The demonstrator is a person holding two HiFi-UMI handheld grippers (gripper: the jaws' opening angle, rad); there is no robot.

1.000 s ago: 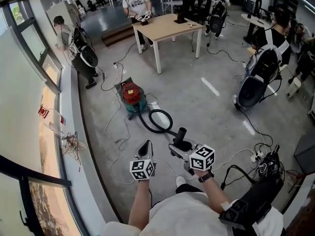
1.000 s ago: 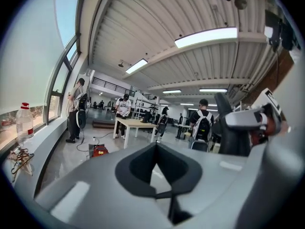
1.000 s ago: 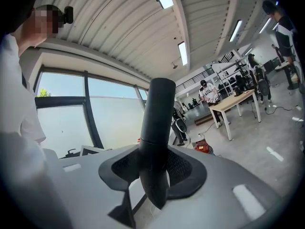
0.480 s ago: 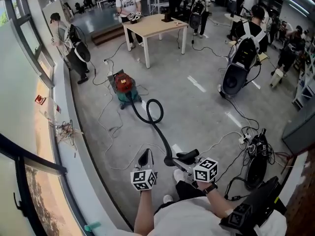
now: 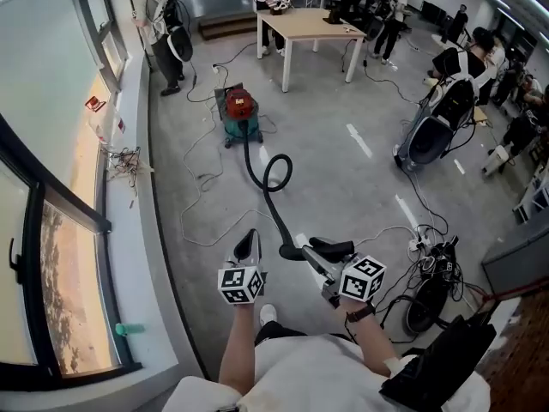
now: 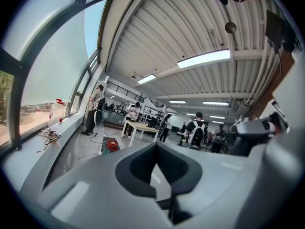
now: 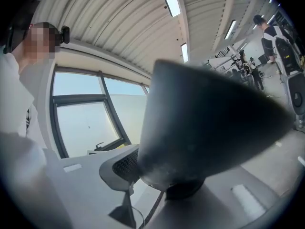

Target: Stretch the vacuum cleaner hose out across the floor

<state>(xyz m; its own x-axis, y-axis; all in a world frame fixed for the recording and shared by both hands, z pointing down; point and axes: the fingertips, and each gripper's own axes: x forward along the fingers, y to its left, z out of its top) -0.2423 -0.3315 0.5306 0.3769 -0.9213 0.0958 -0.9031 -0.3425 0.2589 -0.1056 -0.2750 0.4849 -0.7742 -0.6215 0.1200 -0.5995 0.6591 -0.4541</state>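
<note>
The red and teal vacuum cleaner (image 5: pixel 243 114) stands far up the grey floor. Its black hose (image 5: pixel 276 215) runs toward me with one loop in it. My right gripper (image 5: pixel 319 252) is shut on the thick dark hose end (image 5: pixel 333 248); in the right gripper view that end (image 7: pixel 205 137) fills the space between the jaws of the right gripper (image 7: pixel 181 185). My left gripper (image 5: pixel 247 245) is beside it on the left, shut and holding nothing. In the left gripper view the left gripper (image 6: pixel 156 151) points level toward the distant vacuum cleaner (image 6: pixel 111 145).
A long window sill (image 5: pixel 129 230) runs along the left, with thin cables (image 5: pixel 202 204) on the floor beside it. A wooden table (image 5: pixel 313 26) stands behind the vacuum. People and a black wheeled machine (image 5: pixel 429 140) are at the right, and a power strip with cords (image 5: pixel 429 256) lies close by.
Both grippers have drawn back from the vacuum cleaner, taking the hose end along. The hose now lies longer and straighter, its loop is smaller, and the vacuum is farther away.
</note>
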